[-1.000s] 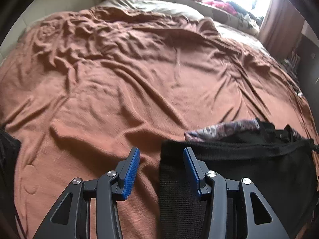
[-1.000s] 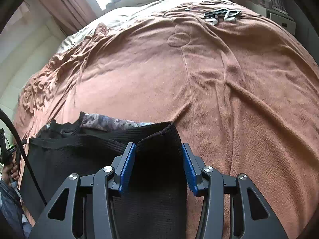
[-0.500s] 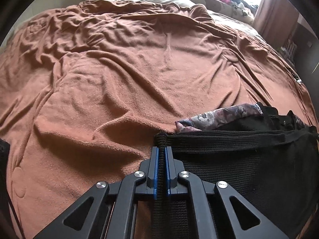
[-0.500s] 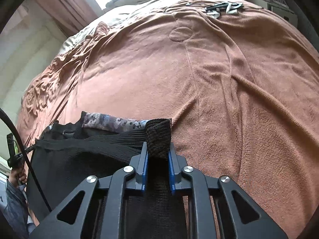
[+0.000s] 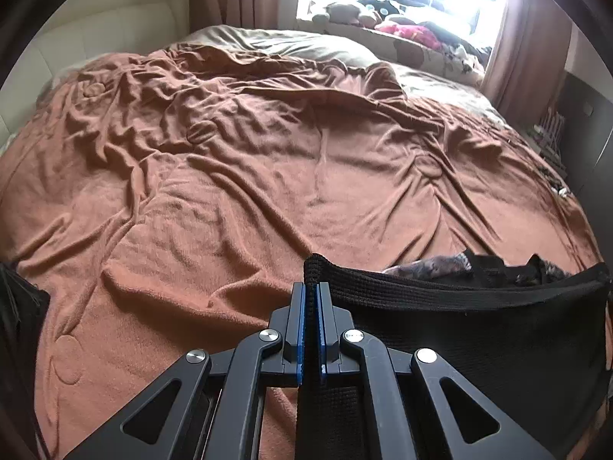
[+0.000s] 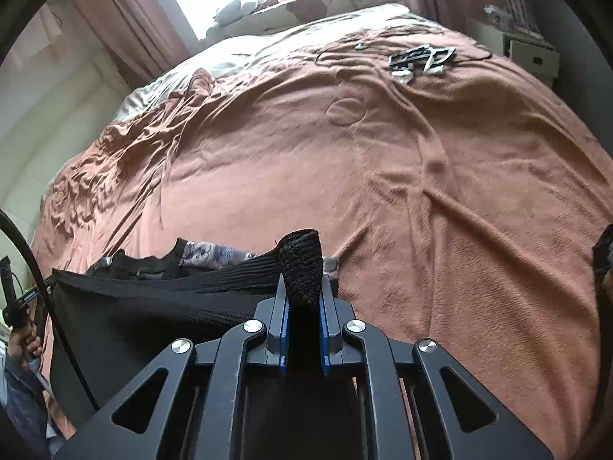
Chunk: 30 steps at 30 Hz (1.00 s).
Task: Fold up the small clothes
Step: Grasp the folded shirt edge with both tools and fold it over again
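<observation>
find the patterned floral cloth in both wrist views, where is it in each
Left wrist: floral cloth at lower right, just beyond the black knit garment.
Right wrist: floral cloth at lower left, behind that garment's edge.
Shared landmark: the window sill pile.

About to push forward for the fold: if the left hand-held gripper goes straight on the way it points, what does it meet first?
Likely just the brown blanket. The left hand-held gripper is shut on the black knit garment, whose corner sticks out ahead; depth is unclear.
</observation>
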Tool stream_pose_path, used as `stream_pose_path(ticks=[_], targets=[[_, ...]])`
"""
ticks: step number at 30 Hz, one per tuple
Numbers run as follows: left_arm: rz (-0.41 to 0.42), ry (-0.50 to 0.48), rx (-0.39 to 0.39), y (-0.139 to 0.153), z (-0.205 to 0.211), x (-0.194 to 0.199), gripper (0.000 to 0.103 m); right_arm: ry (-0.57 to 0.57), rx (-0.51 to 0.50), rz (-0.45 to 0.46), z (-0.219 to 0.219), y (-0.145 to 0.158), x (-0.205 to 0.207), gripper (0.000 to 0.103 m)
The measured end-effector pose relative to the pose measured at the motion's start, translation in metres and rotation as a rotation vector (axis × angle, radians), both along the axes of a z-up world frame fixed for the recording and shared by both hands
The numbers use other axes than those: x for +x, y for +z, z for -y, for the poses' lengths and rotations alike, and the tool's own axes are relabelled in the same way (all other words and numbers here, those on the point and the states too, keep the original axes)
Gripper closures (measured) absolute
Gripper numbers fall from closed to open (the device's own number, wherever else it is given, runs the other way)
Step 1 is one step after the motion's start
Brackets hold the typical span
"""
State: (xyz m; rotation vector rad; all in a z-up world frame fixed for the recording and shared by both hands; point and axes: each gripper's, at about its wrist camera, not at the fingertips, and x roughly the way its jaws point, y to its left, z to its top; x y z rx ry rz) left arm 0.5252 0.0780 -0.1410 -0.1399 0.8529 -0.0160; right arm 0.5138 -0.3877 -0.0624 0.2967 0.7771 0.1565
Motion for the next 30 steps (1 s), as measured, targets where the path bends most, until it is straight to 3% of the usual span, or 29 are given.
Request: stream_pose_path(ticks=[9, 15, 30], targets=[[0.008, 0.031, -0.003, 0.006, -0.003, 0.017, 0.098, -0.03, 0.021, 0.041, 0.002, 0.01, 0.008, 0.098], [0.041, 0.04, -0.005, 0.015, -0.008, 0.019, 0.098, -0.046, 0.038, 0.119, 0.002, 0.02, 0.005, 0.099], [-0.137, 0.022, 0.093, -0.041, 0.004, 0.071, 0.098, -0.057, -0.022, -0.066, 0.001, -0.03, 0.071, 0.099]])
